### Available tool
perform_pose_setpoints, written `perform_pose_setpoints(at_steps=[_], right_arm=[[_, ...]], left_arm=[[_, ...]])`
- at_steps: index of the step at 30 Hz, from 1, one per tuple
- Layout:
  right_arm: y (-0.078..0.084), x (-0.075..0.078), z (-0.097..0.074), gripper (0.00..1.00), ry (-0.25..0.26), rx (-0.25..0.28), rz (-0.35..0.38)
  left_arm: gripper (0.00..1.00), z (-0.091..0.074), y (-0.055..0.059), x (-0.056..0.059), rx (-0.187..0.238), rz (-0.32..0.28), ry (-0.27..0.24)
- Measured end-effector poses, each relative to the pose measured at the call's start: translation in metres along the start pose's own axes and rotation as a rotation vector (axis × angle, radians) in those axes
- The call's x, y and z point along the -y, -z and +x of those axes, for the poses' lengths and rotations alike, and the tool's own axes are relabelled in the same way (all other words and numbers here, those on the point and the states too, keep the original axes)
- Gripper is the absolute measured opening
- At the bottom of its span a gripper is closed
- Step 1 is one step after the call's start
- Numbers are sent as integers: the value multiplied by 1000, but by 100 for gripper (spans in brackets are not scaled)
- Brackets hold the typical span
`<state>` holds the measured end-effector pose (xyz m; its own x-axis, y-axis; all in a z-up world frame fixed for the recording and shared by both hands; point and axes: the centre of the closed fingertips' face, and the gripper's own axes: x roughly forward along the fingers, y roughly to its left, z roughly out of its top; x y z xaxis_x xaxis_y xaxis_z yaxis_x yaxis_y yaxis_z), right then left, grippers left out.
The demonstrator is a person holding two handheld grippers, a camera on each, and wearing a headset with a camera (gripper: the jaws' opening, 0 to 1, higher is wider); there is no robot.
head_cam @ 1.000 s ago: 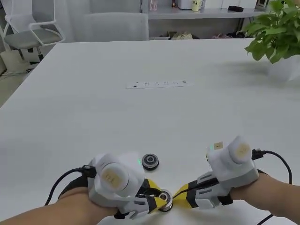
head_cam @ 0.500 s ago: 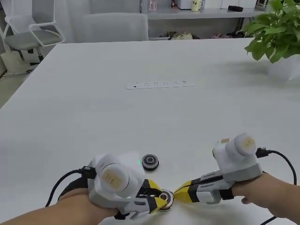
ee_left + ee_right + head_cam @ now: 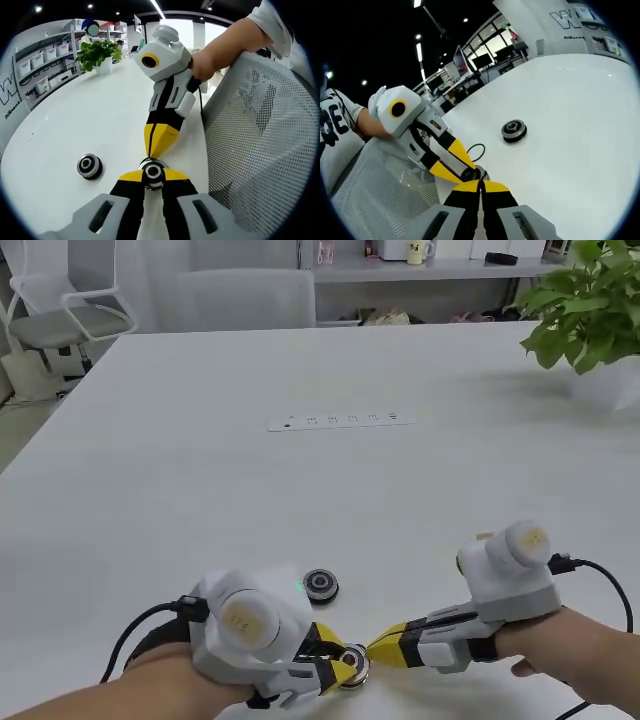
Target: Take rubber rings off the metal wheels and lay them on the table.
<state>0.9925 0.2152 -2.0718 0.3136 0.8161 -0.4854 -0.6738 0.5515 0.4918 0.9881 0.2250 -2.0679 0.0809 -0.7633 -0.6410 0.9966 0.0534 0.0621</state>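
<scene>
A small metal wheel (image 3: pixel 152 172) with a black rubber ring on its rim sits between my left gripper's (image 3: pixel 346 664) yellow-tipped jaws, which are shut on it just above the white table (image 3: pixel 300 490) near the front edge. My right gripper (image 3: pixel 480 183) comes in from the right. Its jaws are pressed together, and their tips meet at the wheel's rim, where the ring sits. A second wheel (image 3: pixel 320 584) with its dark ring lies flat on the table just behind the left gripper.
A white power strip (image 3: pixel 340 421) lies mid-table. A potted plant (image 3: pixel 585 310) stands at the far right corner, and a chair (image 3: pixel 70 310) stands beyond the far left. A grey mesh chair back (image 3: pixel 260 140) is close behind the grippers.
My right gripper's body has drifted right and slightly away, while its tips stay at the held wheel. The left gripper and the loose wheel have not moved.
</scene>
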Motion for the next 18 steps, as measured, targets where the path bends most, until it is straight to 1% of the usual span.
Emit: perform_pose_setpoints(at_steps=[3, 6, 11, 18], right_arm=[[-1, -2, 0, 0, -5, 0, 3], [-2, -6, 0, 0, -23, 6, 27], [-3, -10, 3, 0, -35, 4, 21], [-4, -13, 3, 0, -55, 17, 31]], left_arm=[[8, 0, 0, 0, -2, 1, -3], [8, 0, 0, 0, -4, 0, -3], [8, 0, 0, 0, -5, -2, -3], [8, 0, 0, 0, -2, -4, -1]])
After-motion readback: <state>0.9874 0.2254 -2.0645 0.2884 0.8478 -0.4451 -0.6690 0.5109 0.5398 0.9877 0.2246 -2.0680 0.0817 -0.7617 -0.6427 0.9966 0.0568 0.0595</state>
